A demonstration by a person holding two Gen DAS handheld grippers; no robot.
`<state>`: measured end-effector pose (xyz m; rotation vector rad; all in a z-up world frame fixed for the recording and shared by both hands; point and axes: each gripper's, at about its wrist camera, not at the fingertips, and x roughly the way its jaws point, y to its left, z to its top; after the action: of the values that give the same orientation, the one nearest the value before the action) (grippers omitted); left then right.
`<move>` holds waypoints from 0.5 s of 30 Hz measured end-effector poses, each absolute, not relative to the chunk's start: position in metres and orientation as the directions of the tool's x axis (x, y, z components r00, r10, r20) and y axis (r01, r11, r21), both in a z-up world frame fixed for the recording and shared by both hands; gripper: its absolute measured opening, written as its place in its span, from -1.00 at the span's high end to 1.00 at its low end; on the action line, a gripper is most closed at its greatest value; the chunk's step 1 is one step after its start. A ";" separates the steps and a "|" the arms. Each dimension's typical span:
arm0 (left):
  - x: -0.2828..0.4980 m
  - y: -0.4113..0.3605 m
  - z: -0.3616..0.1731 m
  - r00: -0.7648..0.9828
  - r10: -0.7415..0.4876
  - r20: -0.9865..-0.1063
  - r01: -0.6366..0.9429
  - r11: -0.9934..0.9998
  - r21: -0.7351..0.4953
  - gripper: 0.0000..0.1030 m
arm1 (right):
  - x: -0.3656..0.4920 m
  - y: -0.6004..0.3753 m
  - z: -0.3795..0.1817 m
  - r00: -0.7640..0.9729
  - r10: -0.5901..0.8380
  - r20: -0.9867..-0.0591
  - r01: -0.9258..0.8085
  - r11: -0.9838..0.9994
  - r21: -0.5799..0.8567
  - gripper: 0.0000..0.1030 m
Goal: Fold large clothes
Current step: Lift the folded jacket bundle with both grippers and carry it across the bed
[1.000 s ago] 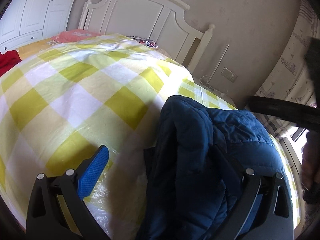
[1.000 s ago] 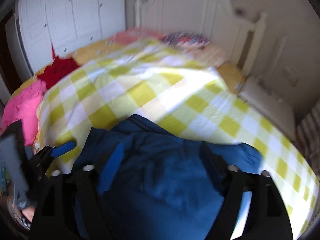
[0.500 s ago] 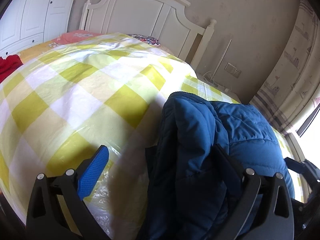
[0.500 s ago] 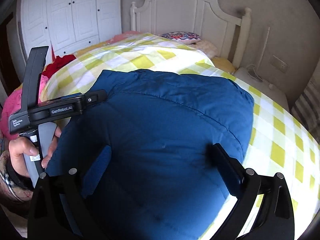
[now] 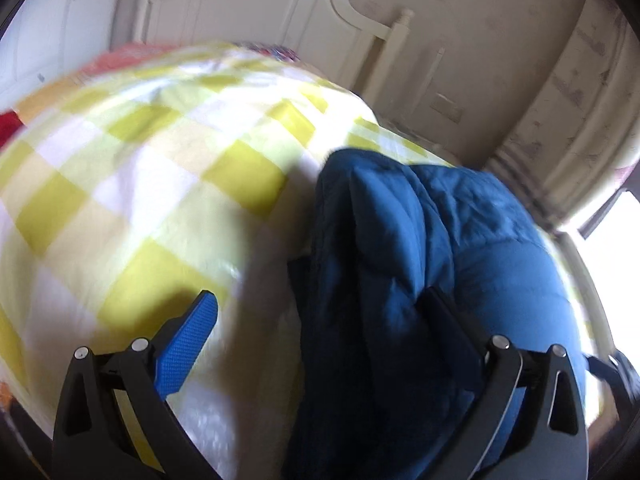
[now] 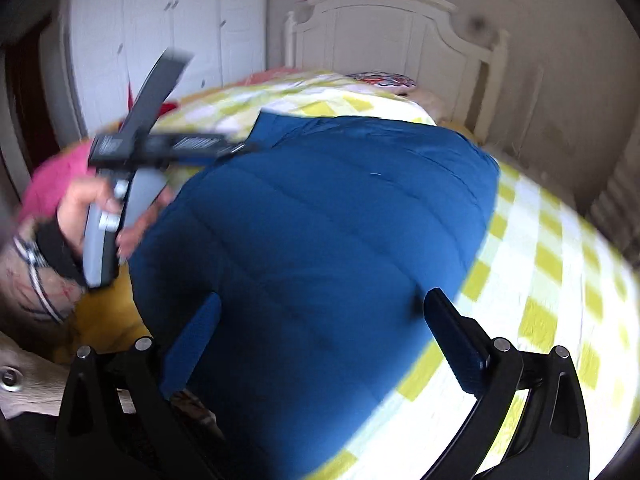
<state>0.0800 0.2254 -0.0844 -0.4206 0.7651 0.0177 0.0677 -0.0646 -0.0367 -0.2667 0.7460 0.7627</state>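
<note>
Both the left gripper and right gripper gape wide over the blue puffer jacket, which lies folded on the yellow-checked bed.

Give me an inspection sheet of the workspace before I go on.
Surface: bed with a yellow-and-white check cover.
Job's things: blue jacket lying bunched on the cover, near its edge.
Clutter: pink cloth and red cloth on the far side; patterned pillow by the headboard.
Grippers: left gripper open, over the jacket's edge; right gripper open, over the jacket.
Cables: nothing seen clearly.
Surroundings: white wardrobe, curtain, window.
</note>
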 end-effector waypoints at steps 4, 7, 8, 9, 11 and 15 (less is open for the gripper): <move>0.069 0.247 -0.106 0.672 -0.389 -0.630 -0.052 0.824 -0.564 -0.96 | 0.104 -0.101 -0.046 0.419 0.600 -0.682 -0.595 0.749 0.293 -0.91; 0.062 0.250 -0.114 0.636 -0.492 -0.594 0.035 0.788 -0.615 -0.96 | 0.131 -0.111 -0.074 0.263 0.718 -0.645 -0.515 0.669 0.536 -0.91; 0.062 0.248 -0.115 0.620 -0.511 -0.596 0.050 0.783 -0.620 -0.96 | 0.134 -0.111 -0.082 0.220 0.747 -0.628 -0.494 0.640 0.588 -0.91; 0.063 0.247 -0.116 0.604 -0.528 -0.597 0.055 0.775 -0.630 -0.96 | 0.141 -0.112 -0.094 0.165 0.784 -0.598 -0.457 0.598 0.658 -0.91; 0.068 0.248 -0.120 0.582 -0.556 -0.594 0.048 0.752 -0.657 -0.96 | 0.150 -0.115 -0.105 0.117 0.820 -0.560 -0.418 0.552 0.721 -0.91; 0.078 0.240 -0.119 0.531 -0.550 -0.644 0.020 0.768 -0.640 -0.96 | 0.156 -0.115 -0.108 0.083 0.831 -0.550 -0.417 0.530 0.738 -0.91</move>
<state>0.0782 0.2404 -0.1186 -0.6229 0.9615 -0.3678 0.1562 -0.1150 -0.1082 0.4473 1.1415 0.9793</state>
